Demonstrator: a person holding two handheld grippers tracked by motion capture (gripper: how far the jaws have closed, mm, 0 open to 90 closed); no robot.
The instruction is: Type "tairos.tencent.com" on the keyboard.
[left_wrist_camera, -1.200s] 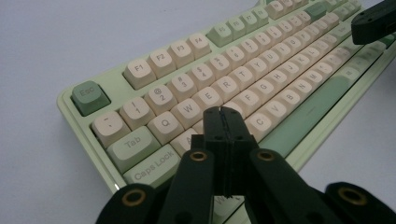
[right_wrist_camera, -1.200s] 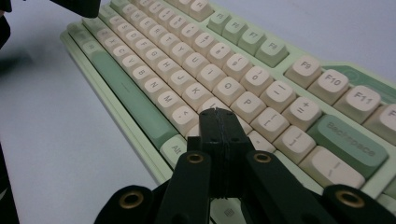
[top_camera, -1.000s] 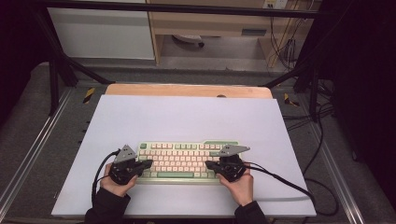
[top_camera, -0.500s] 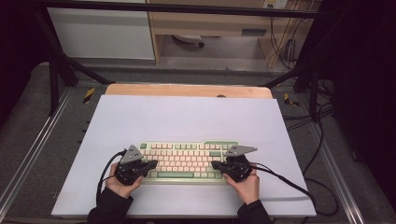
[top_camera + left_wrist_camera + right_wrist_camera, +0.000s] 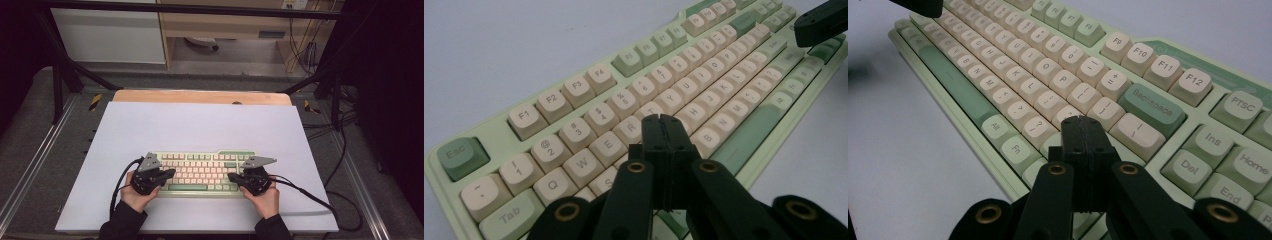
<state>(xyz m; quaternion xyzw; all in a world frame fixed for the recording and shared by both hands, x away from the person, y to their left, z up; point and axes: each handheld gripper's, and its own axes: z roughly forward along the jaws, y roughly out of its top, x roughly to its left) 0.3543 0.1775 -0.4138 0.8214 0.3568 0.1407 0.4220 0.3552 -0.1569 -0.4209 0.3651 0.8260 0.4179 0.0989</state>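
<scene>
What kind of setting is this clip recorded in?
Probably a lab or data-collection workstation: a white table inside a dark metal frame, loose cables along the right side, and a green-and-cream keyboard as the lone prop.

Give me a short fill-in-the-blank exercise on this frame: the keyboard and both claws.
1. The keyboard lies on a pale ____ mat.
2. The left claw has its jaws ____, its tip over the keys.
3. In the right gripper view, the right claw has the green key marked ____ just beyond its tip.
4. The long spacebar is coloured ____.

Missing words: lilac; shut; Backspace; green
</scene>
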